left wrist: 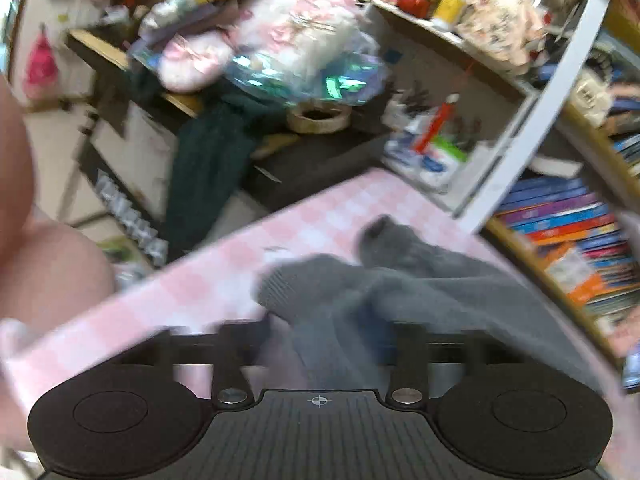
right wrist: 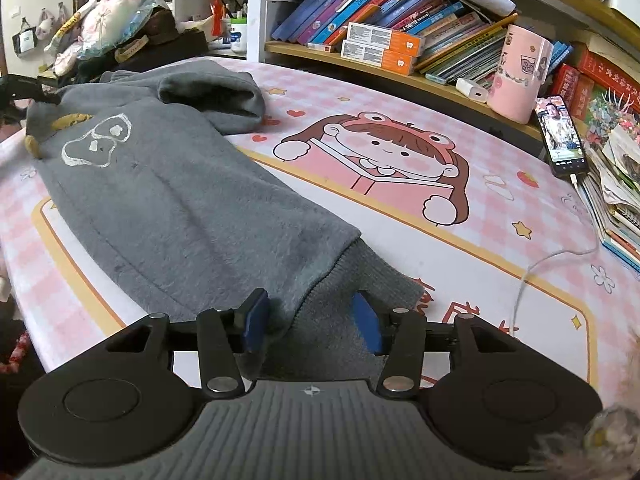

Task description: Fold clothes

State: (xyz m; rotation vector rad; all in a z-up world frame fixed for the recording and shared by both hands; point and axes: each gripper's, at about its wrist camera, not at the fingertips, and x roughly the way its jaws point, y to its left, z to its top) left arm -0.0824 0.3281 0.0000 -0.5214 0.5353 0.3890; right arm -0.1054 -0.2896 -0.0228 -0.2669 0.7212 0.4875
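Note:
A grey sweater [right wrist: 180,200] with a white outline drawing lies flat on the pink cartoon table mat [right wrist: 460,240], one sleeve [right wrist: 216,92] folded across its top. My right gripper [right wrist: 311,320] sits at the near ribbed hem with its blue pads [right wrist: 256,320] apart; the hem lies between them and looks unpinched. The left wrist view is blurred. There my left gripper [left wrist: 320,336] stands wide open over the sweater's [left wrist: 420,280] far end, with grey cloth below and between the fingers on the checked mat [left wrist: 224,276].
A bookshelf [right wrist: 380,12] runs along the table's back edge. A pink cup [right wrist: 516,76], a lit phone [right wrist: 562,140] with its white cable [right wrist: 536,268] and stacked papers [right wrist: 616,200] stand at the right. Plush toys [left wrist: 280,40] are piled beyond the table. A hand [left wrist: 40,260] shows at the left.

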